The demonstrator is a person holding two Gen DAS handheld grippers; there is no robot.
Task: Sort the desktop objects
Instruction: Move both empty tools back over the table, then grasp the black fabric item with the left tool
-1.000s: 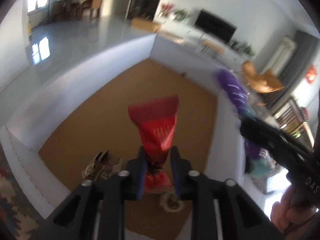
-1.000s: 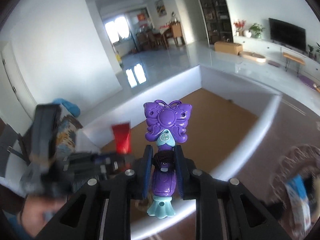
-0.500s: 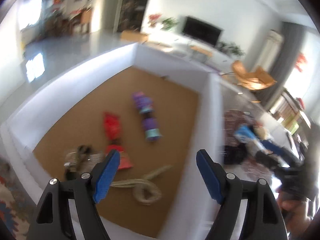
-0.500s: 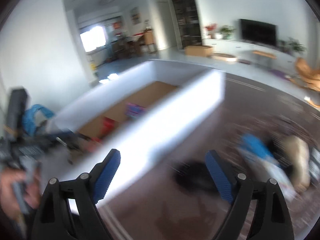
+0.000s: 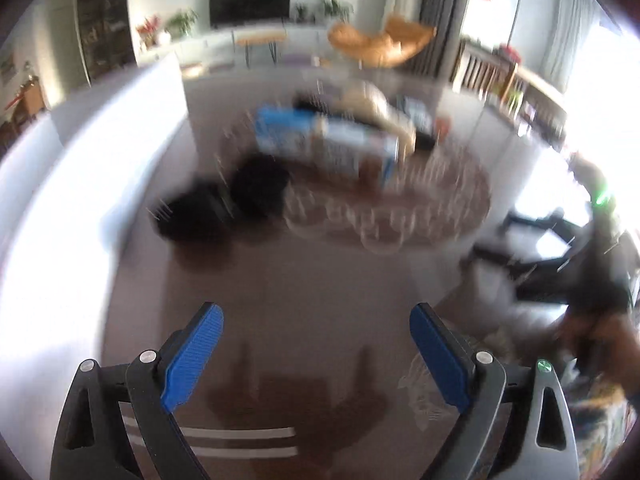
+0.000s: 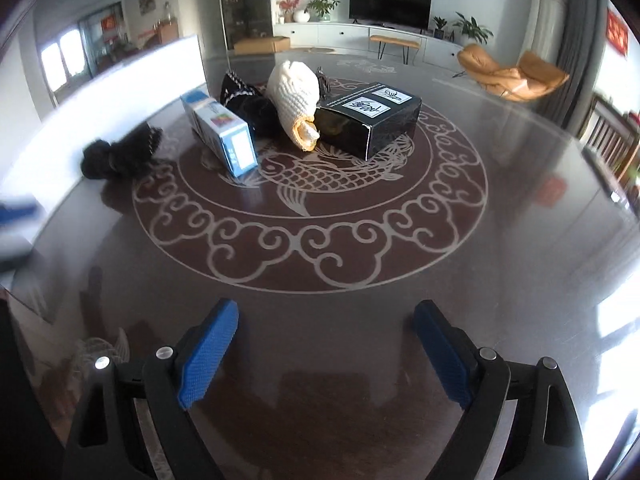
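Grippers both empty. Left gripper (image 5: 316, 344) jaws wide and opening further, nothing between the blue pads (image 5: 192, 360), only bare dark table (image 5: 340, 280) under them. Right gripper (image 6: 326, 344) jaws spread wide too, nothing between the pads (image 6: 208, 356).

White-walled bin (image 6: 120, 96) at 10 o'clock in the right wrist view; only its outer wall shows, contents hidden. In the left wrist view the same white wall (image 5: 100, 140) sits at 9–10 o'clock, heavily blurred.

Task items clustered at 12 o'clock on the table's fish-and-cloud emblem (image 6: 320, 176), right wrist view: blue-and-white carton (image 6: 220, 132) lying on its side, print too small to read; black box (image 6: 372, 118) closed, two white labels on top with black script, not legible, plus a line of small white text along its edge, unreadable. Cream knit item (image 6: 294, 100) leans between carton and box, touching the box. Black fabric piece (image 6: 248, 104) behind the carton; black fuzzy item (image 6: 120, 152) at 10 o'clock near the bin wall, apart from the cluster.
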